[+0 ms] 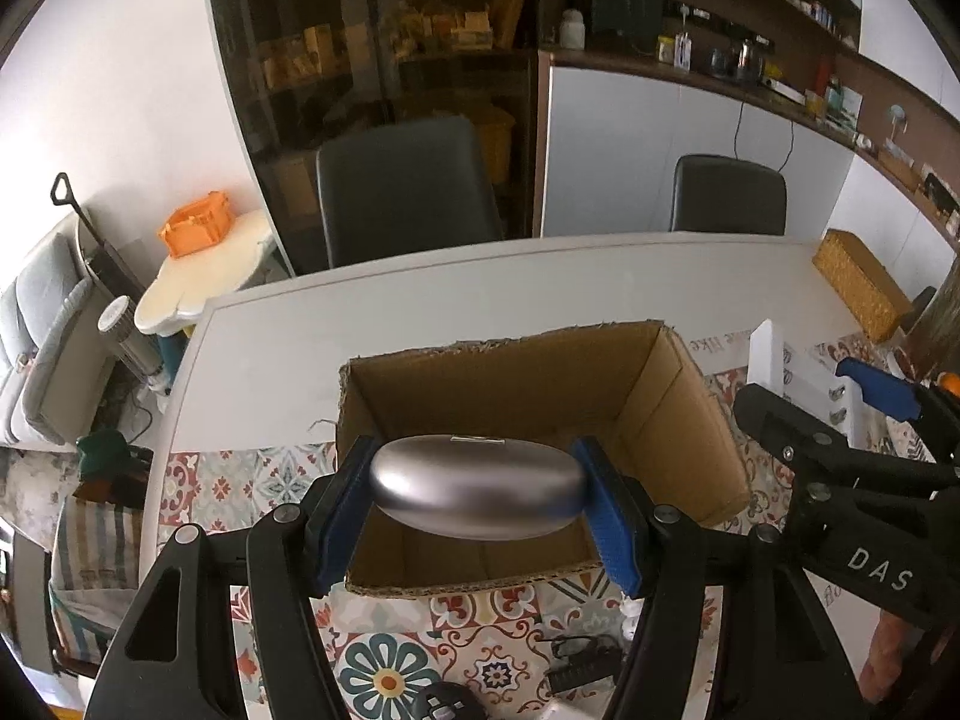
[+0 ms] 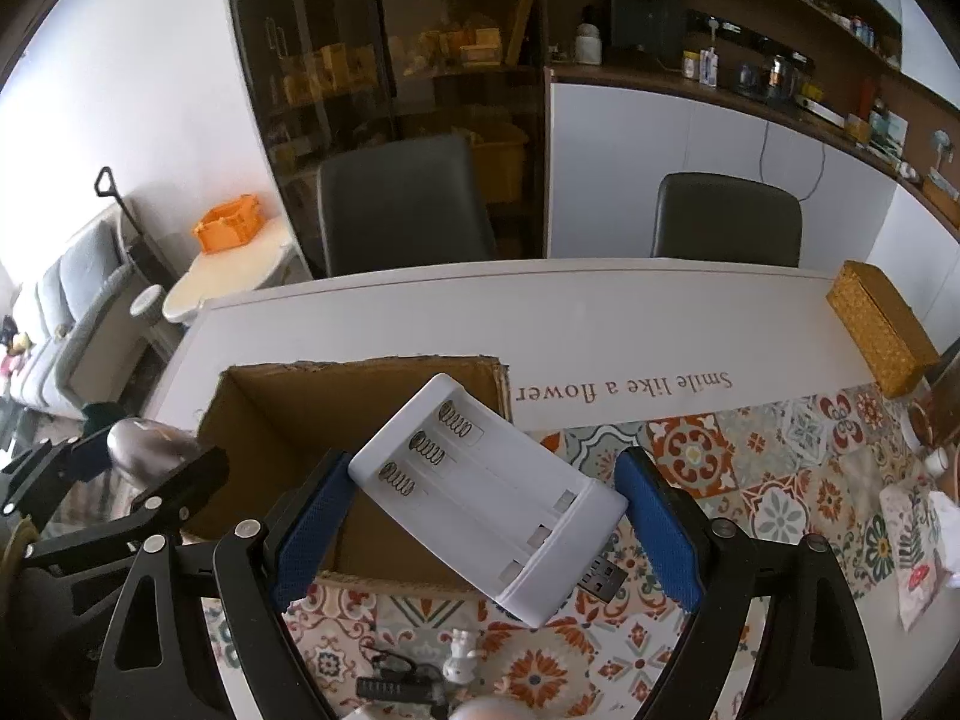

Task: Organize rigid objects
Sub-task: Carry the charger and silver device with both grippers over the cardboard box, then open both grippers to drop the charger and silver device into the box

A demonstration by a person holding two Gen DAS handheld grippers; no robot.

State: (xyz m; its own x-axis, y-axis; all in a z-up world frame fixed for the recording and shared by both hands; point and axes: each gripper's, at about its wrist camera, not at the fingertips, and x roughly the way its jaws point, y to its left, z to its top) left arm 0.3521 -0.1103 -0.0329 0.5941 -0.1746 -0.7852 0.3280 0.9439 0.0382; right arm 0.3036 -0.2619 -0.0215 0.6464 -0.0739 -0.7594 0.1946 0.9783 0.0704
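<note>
My left gripper (image 1: 477,501) is shut on a smooth silver oval case (image 1: 477,487) and holds it above the open cardboard box (image 1: 678,420). My right gripper (image 2: 486,516) is shut on a white battery charger (image 2: 486,498) with spring slots and a USB plug, held tilted over the box's (image 2: 282,420) near right corner. The left gripper with the silver case (image 2: 141,441) shows at the left of the right wrist view. The right gripper's arm (image 1: 840,468) shows at the right of the left wrist view.
The box stands on a patterned tablecloth (image 2: 750,468) on a white table (image 2: 540,312). A woven box (image 2: 879,324) sits at the far right. A small white figurine (image 2: 459,663) and a black device (image 2: 393,687) lie near the front edge. Two dark chairs (image 2: 402,204) stand behind the table.
</note>
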